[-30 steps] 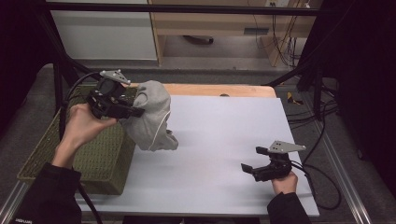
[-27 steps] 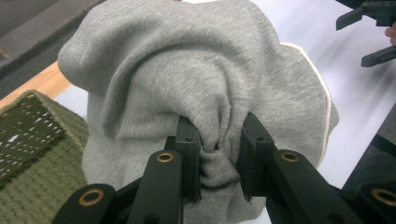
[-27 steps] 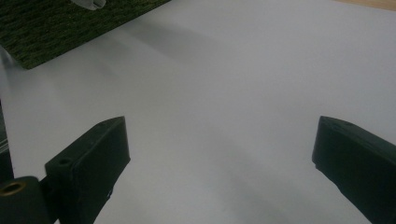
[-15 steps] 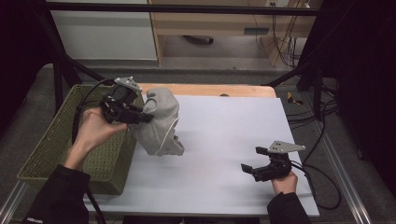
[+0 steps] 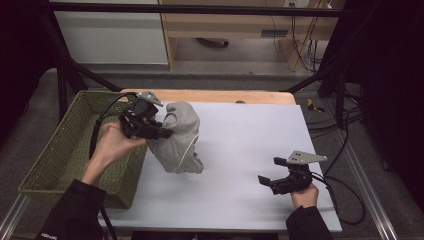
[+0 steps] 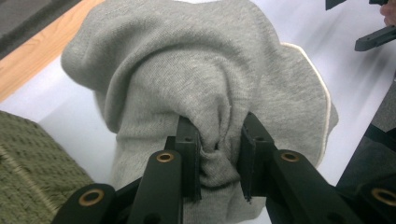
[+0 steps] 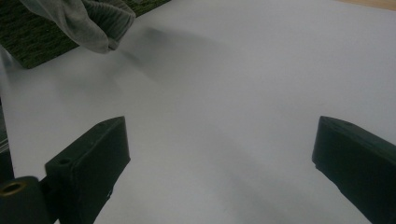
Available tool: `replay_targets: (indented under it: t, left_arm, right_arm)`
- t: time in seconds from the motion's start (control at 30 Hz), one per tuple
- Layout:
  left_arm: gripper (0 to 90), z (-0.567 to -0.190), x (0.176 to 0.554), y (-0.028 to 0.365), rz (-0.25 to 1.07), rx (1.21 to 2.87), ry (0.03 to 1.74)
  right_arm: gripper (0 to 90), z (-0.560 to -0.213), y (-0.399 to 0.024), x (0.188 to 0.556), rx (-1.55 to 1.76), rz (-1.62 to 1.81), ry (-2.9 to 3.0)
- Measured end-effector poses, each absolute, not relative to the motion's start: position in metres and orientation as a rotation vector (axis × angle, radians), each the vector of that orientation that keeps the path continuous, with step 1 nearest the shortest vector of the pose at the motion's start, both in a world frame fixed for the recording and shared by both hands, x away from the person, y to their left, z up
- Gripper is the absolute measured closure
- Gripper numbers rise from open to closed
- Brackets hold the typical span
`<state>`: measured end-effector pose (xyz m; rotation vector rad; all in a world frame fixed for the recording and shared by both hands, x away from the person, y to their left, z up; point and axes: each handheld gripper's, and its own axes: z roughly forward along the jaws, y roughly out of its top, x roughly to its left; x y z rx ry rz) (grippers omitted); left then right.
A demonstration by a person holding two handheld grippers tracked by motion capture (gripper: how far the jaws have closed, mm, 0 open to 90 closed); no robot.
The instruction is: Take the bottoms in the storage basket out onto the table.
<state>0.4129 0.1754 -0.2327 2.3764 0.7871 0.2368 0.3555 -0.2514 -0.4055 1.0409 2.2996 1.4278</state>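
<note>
A grey knitted garment (image 5: 177, 140) hangs bunched from my left gripper (image 5: 165, 132), its lower end touching the white table sheet (image 5: 240, 145) beside the basket. In the left gripper view the two black jaws pinch a fold of the grey garment (image 6: 201, 88) between them, so my left gripper (image 6: 219, 158) is shut on it. My right gripper (image 5: 266, 181) rests low at the front right of the sheet, jaws wide apart with nothing between them. In the right gripper view my right gripper (image 7: 219, 149) looks across the bare sheet to the garment's hem (image 7: 88, 21) at the upper left.
A green woven basket (image 5: 65, 150) stands at the table's left edge, under my left forearm. A wooden strip (image 5: 225, 96) runs along the far edge of the sheet. Black frame bars and cables (image 5: 345, 115) lie off the right side.
My left hand has carried the garment rightward and lower, away from over the basket and onto the sheet. The right gripper has stayed in place.
</note>
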Motion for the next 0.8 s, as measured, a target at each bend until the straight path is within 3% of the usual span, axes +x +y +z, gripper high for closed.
replay_targets:
  t: [0.8]
  left_arm:
    - [72.7,-0.272,0.416,0.143,0.163,2.431,0.75]
  right_arm:
    - [4.6,-0.406,-0.251,0.356,1.042,1.426,2.302]
